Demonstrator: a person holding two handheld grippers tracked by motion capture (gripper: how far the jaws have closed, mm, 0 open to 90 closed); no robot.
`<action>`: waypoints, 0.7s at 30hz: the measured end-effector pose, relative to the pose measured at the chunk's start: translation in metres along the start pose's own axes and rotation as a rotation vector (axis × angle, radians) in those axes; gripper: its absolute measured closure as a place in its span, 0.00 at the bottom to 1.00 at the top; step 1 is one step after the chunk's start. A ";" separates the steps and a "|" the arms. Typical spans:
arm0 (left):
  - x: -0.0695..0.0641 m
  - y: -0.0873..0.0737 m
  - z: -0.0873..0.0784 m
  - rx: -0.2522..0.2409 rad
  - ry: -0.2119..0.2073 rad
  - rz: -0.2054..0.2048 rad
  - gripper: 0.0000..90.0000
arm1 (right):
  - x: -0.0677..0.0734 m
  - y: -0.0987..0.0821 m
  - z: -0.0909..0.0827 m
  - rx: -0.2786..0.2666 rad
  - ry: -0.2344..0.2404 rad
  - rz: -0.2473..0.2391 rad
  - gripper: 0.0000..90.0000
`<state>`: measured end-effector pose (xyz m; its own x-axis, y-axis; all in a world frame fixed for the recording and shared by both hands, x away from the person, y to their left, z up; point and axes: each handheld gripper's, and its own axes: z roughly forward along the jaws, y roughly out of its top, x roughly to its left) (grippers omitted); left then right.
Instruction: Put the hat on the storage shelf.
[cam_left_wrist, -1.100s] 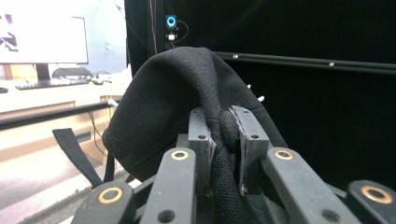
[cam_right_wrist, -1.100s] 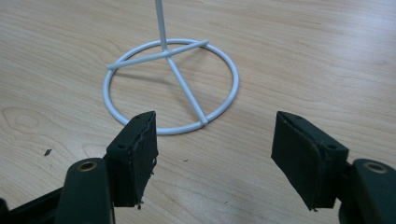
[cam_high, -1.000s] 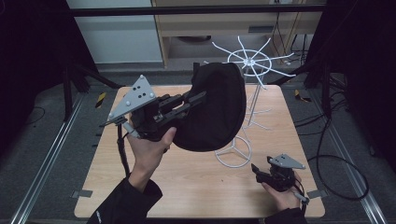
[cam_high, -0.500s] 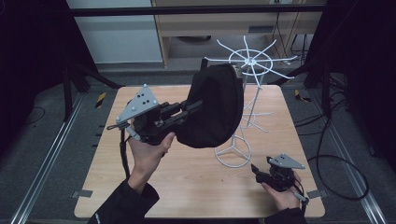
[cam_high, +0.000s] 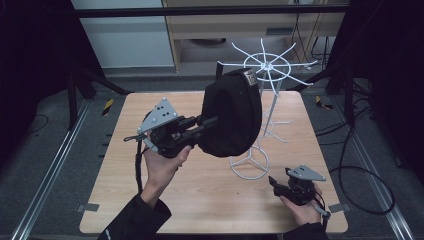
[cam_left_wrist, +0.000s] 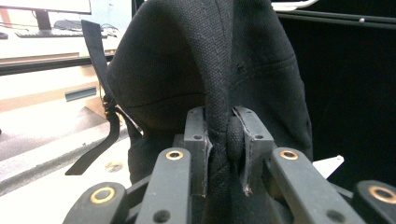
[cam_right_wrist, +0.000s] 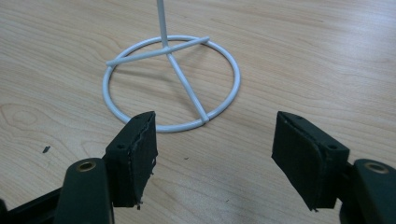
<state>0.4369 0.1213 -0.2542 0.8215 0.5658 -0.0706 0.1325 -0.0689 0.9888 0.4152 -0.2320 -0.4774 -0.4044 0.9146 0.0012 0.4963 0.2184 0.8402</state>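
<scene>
Holding a black cap by a fold of its fabric, the left hand-held gripper has it up beside the white wire rack, well above the worktop. In the left gripper view the pads pinch a bunched seam of the cap; the jaws have just been easing open a little, but cloth is between them and looks clamped. My guess is the cap is being hung on a spoke of the rack's wheel-shaped top, which is why it sits high and tight against the pole: its crown is level with the spokes and a small tag near its top edge touches or nearly touches one. The right hand-held gripper rests low near the front right corner of the worktop, jaws wide apart and empty; its own view looks between the pads at the rack's ring base, just ahead, so it seems parked ready to steady the base if the rack tips. Hard to tell: whether the cap is already hooked on a spoke or only leaning against it, since the cap hides the contact point and most of the pole. A strap dangles off the cap; its lower end is cut off behind the left gripper's linkage.
</scene>
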 end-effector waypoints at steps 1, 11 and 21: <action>0.000 -0.001 0.000 0.004 0.002 0.002 0.83 | 0.000 0.000 0.000 0.000 0.000 0.000 0.34; -0.004 -0.005 -0.008 0.006 0.007 0.021 0.67 | 0.000 0.000 0.000 -0.002 0.000 0.003 0.34; 0.000 -0.019 -0.035 0.014 0.044 0.023 0.50 | 0.000 0.000 0.000 -0.004 -0.003 0.005 0.34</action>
<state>0.4151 0.1509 -0.2681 0.7990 0.5999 -0.0417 0.1219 -0.0937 0.9881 0.4152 -0.2325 -0.4775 -0.3995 0.9167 0.0037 0.4952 0.2124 0.8424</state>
